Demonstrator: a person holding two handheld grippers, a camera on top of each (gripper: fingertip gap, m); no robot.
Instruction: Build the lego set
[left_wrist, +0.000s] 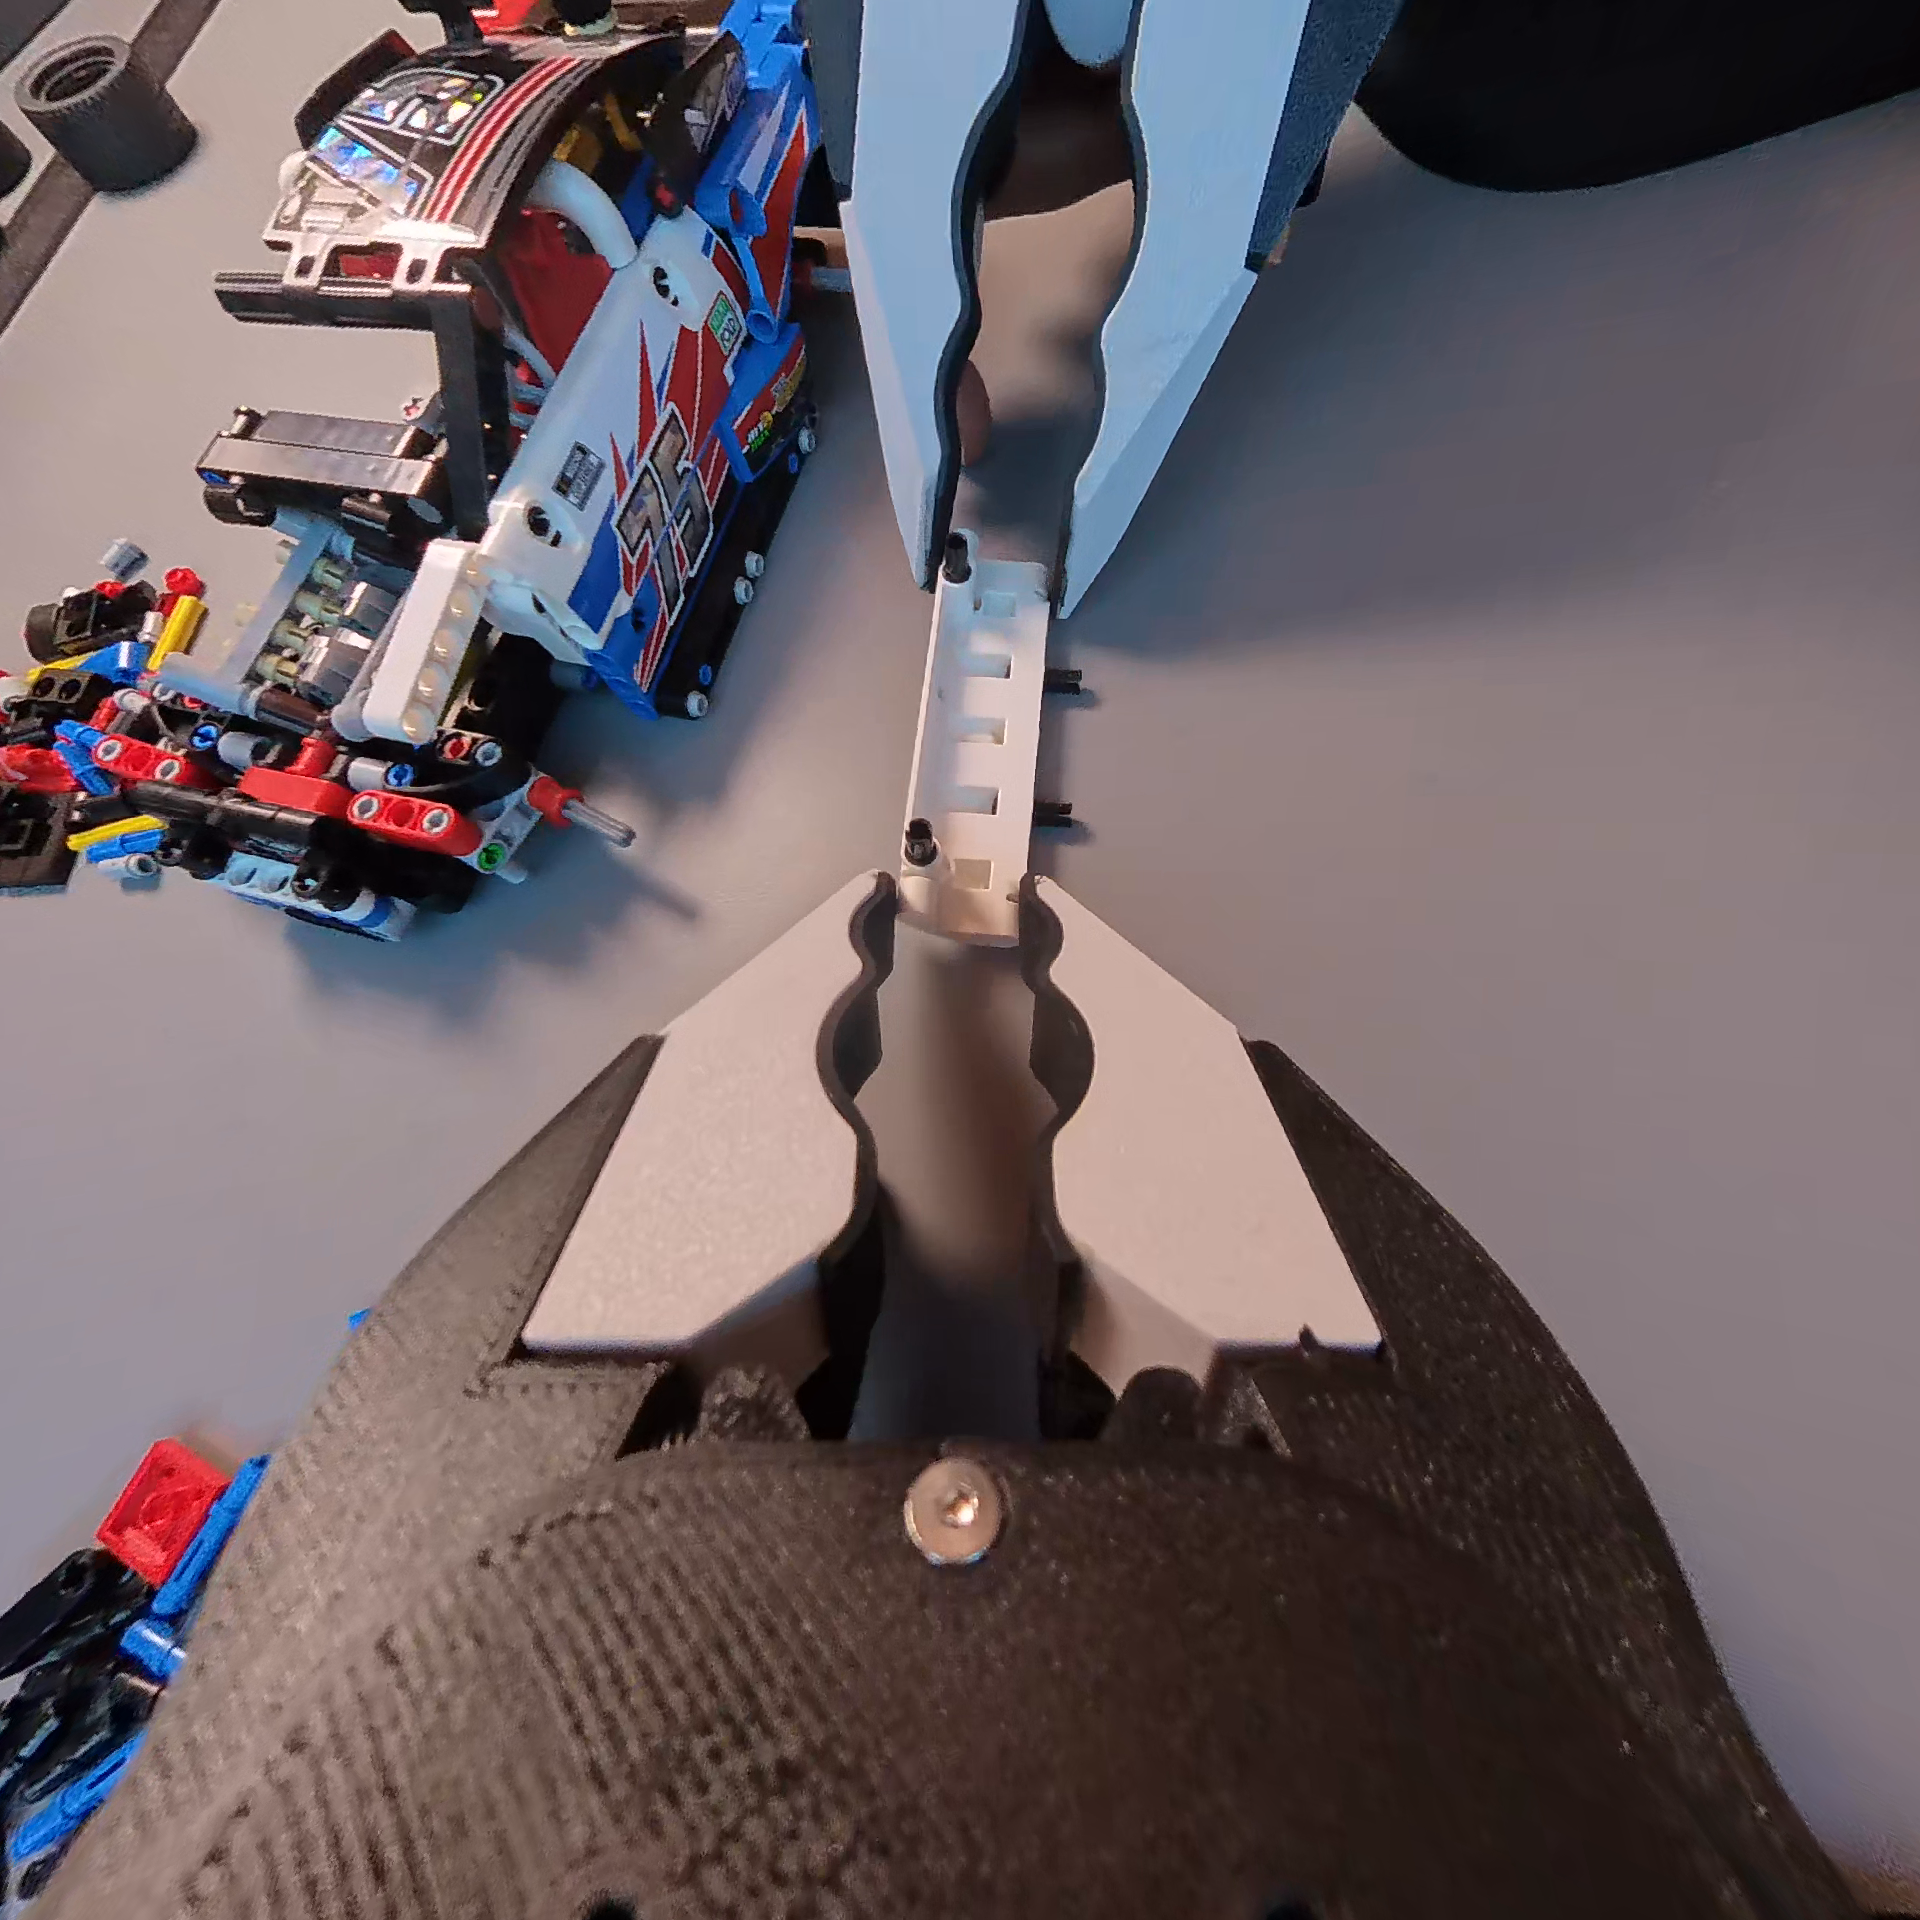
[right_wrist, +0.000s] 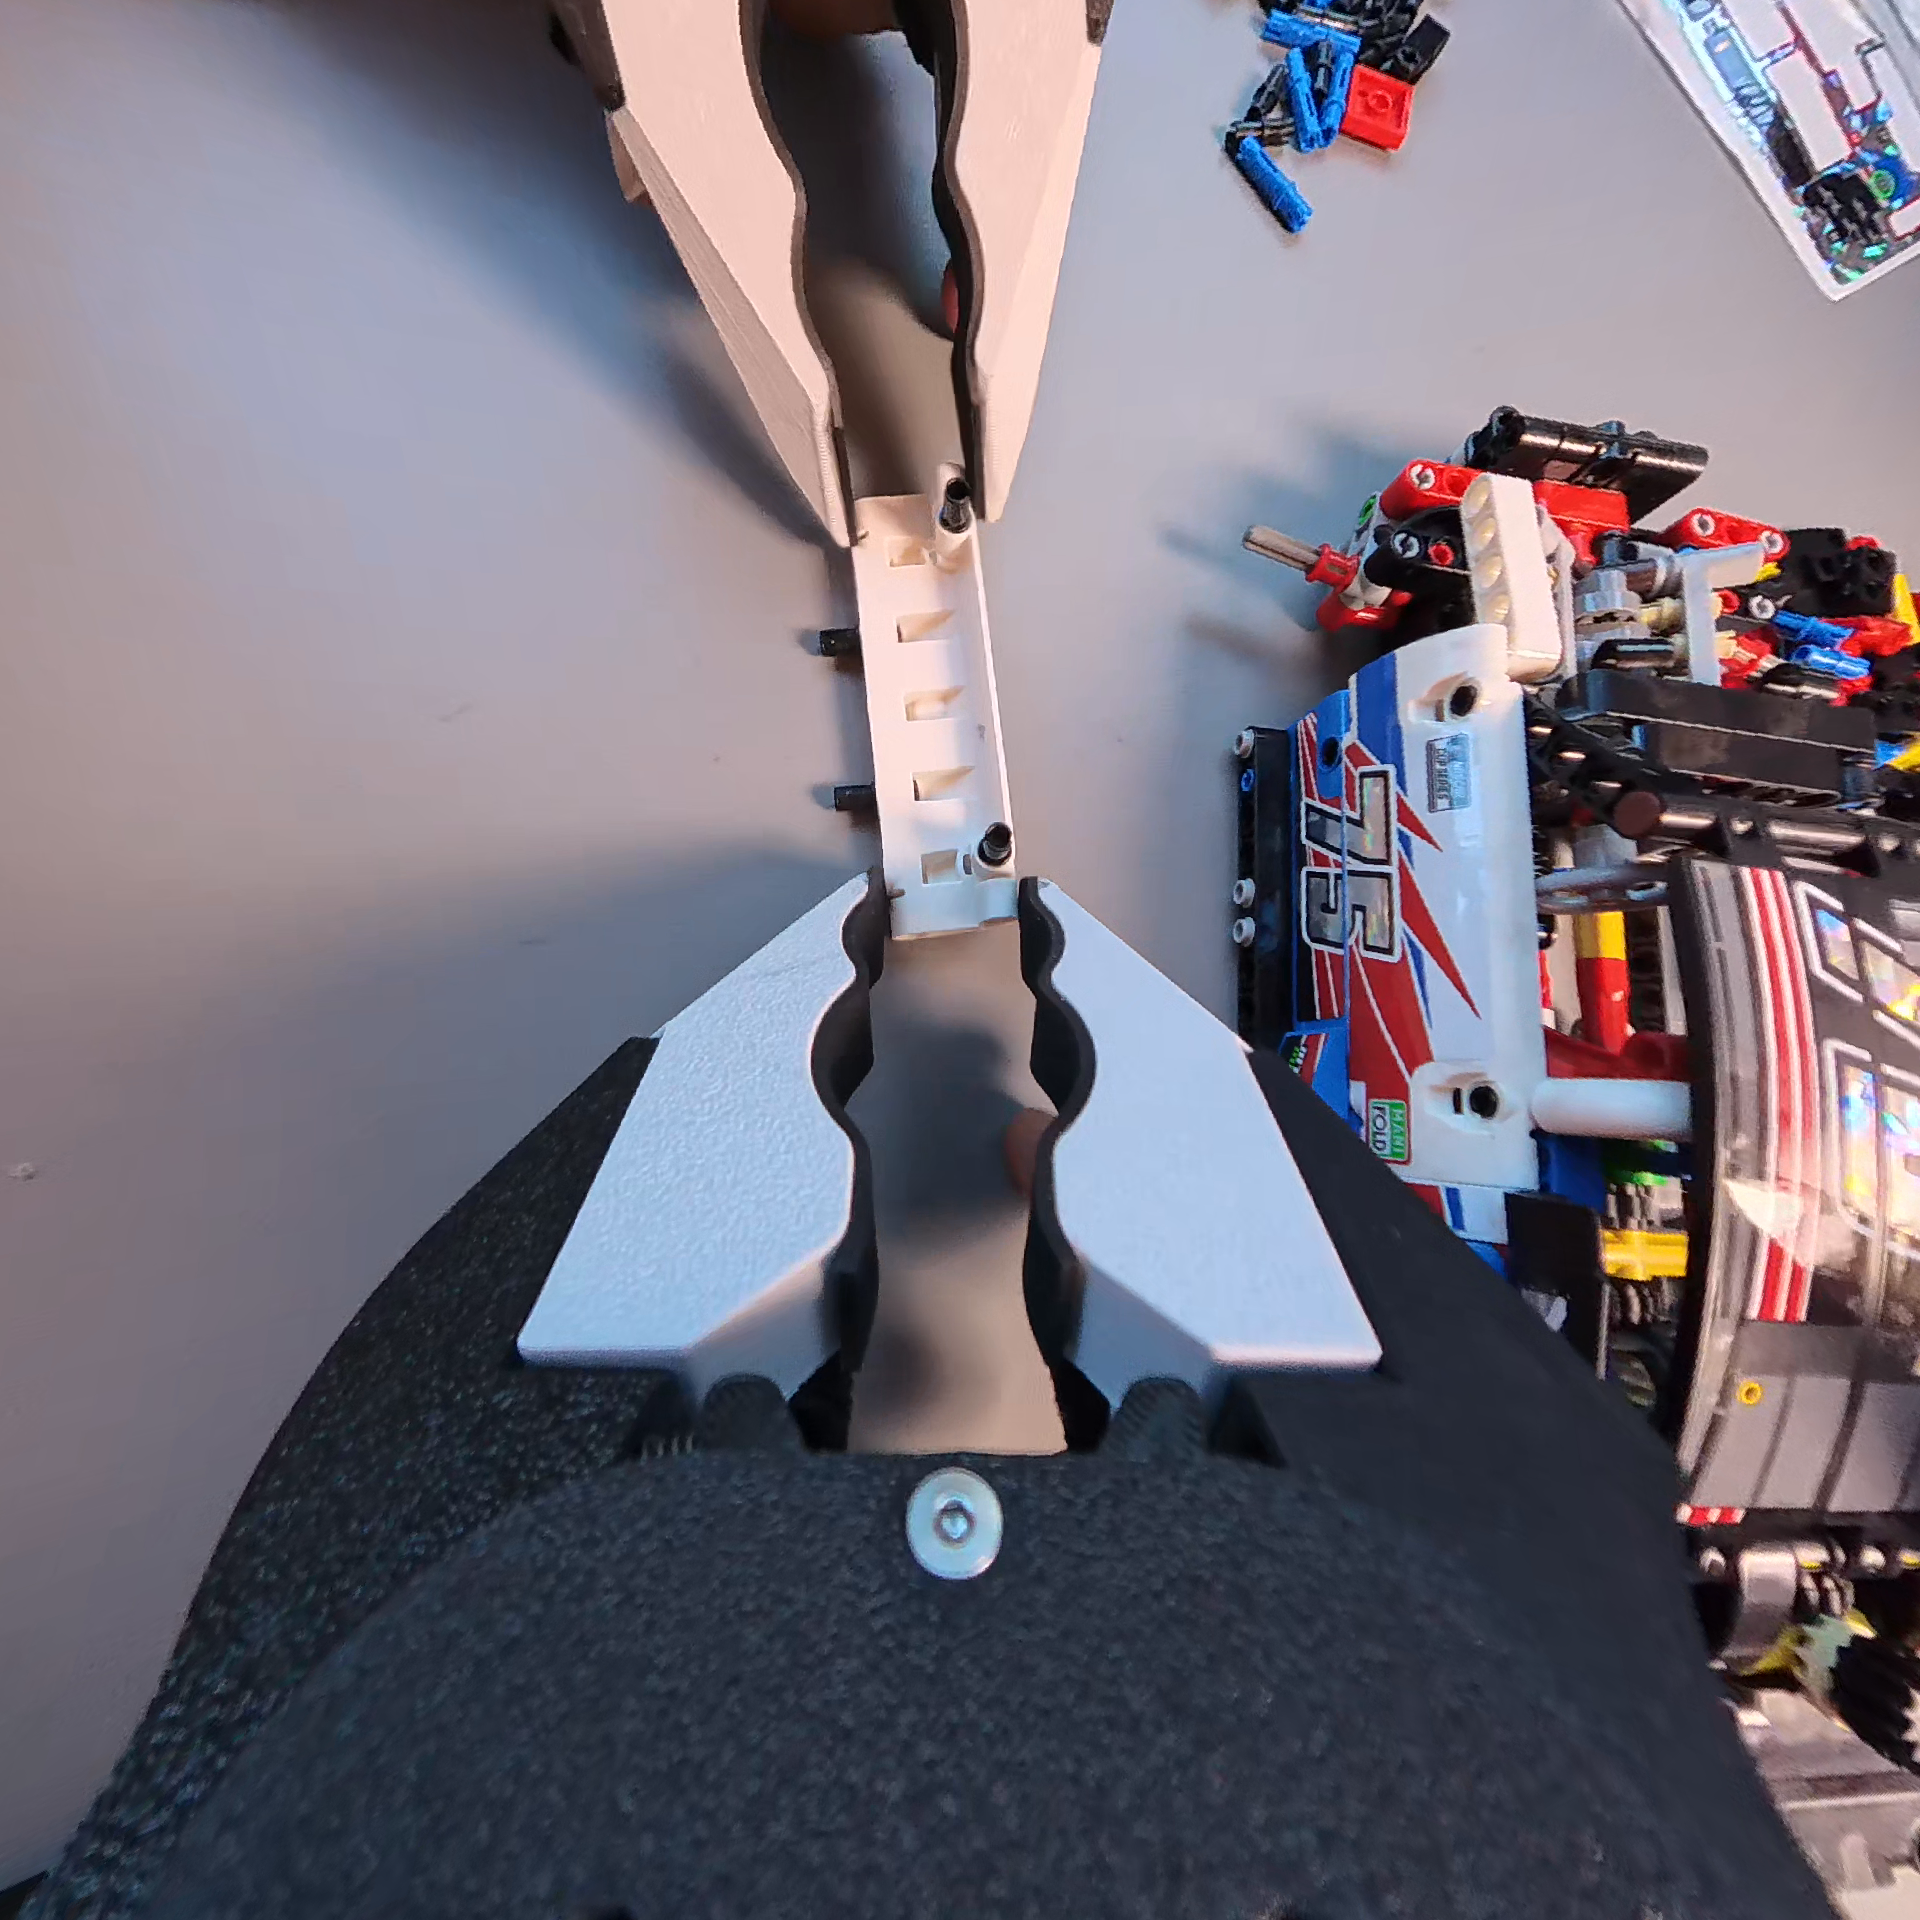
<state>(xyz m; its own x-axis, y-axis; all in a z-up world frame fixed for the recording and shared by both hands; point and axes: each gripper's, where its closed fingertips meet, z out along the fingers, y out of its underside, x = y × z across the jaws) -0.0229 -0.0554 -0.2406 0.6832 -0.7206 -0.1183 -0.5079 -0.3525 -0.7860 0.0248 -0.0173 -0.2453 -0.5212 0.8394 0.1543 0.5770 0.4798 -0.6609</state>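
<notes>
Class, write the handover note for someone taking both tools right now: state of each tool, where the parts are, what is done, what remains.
Left tool: shut on one end of the white panel.
Right tool: shut on the panel's other end; the panel spans between them above the table.
Black pins already sit in the panel.
The truck model stands beside it, partly built.
Loose pieces lie in piles.
Left: probably fit the panel to the truck, then continue building.

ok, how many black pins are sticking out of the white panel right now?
4. Two stand up from the white panel, one near each gripped end; two stick out sideways from one long edge. The underside is hidden, so more are possible.
</notes>
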